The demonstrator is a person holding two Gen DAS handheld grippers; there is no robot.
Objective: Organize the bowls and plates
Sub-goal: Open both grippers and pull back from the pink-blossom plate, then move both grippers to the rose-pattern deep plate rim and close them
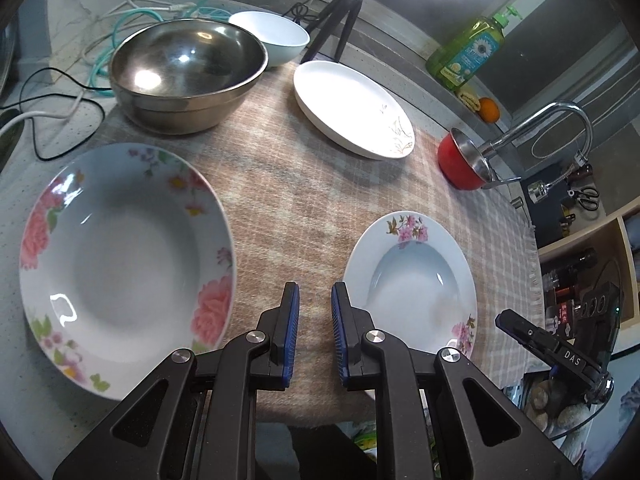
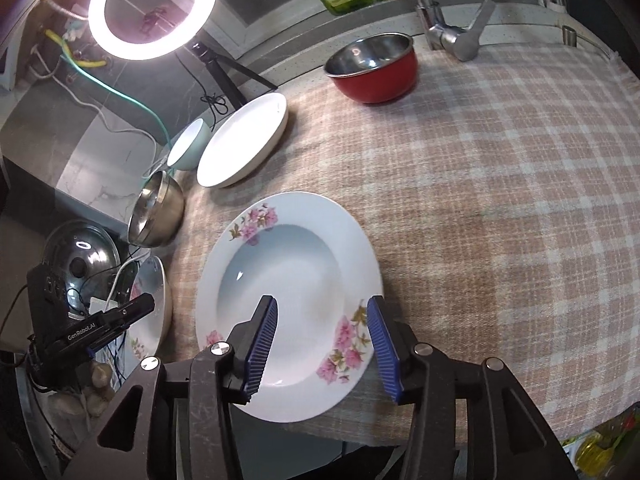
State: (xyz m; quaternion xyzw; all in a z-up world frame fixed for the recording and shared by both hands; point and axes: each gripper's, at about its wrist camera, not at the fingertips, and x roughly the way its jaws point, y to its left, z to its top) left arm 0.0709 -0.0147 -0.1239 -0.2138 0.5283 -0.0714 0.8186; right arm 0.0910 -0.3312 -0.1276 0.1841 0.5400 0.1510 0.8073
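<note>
White china with pink sprays, the small flowered plate (image 2: 288, 300) lies flat on the checked cloth (image 2: 500, 200) near the desk's near edge. The right gripper (image 2: 322, 344) hangs over its near rim, fingers (image 2: 262, 344) spread and pinching nothing. The left gripper (image 1: 315, 332) sits between this plate and the large flowered plate (image 1: 120, 268) on the left, fingers almost pressed together on nothing. My guess is a plate has just been set down and stacking comes next, which calls for catching a rim. To the right the cloth lies open; the steel bowl (image 1: 188, 72), white plate (image 1: 352, 108) and red bowl (image 2: 374, 68) crowd the far side.
</note>
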